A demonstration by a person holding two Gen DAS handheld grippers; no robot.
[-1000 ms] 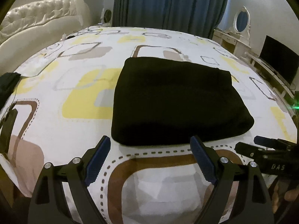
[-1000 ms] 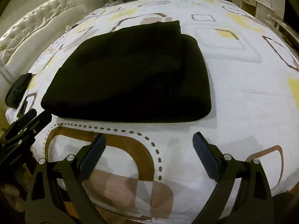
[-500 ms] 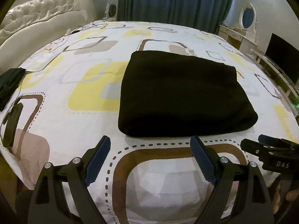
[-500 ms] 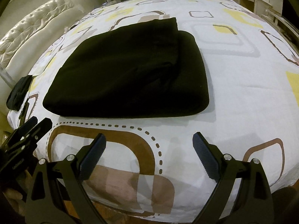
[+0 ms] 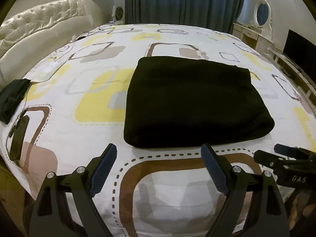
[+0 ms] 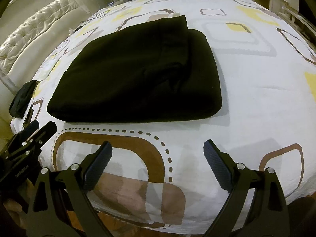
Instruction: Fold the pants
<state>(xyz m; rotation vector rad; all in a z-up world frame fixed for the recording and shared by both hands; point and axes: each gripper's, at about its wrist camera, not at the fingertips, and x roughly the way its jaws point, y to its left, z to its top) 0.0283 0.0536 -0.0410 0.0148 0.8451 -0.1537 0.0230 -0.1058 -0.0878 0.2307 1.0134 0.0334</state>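
Observation:
The black pants [image 5: 193, 102] lie folded into a flat rectangle on the patterned bed sheet [image 5: 83, 90]; they also show in the right wrist view [image 6: 138, 73]. My left gripper [image 5: 159, 156] is open and empty, just short of the near folded edge. My right gripper [image 6: 158, 154] is open and empty, a little back from the same edge. The right gripper also shows at the right of the left wrist view [image 5: 284, 158], and the left gripper at the left of the right wrist view [image 6: 33, 132].
A small dark cloth bundle [image 5: 12, 96] and a dark flat phone-like object [image 5: 18, 136] lie at the bed's left edge. A tufted cream headboard [image 5: 39, 25] is at left. Blue curtains [image 5: 185, 2], a dresser with mirror [image 5: 256, 29] and a TV [image 5: 300, 51] stand beyond.
Both grippers have drawn back a little from the folded pants, open throughout. The pants have not moved.

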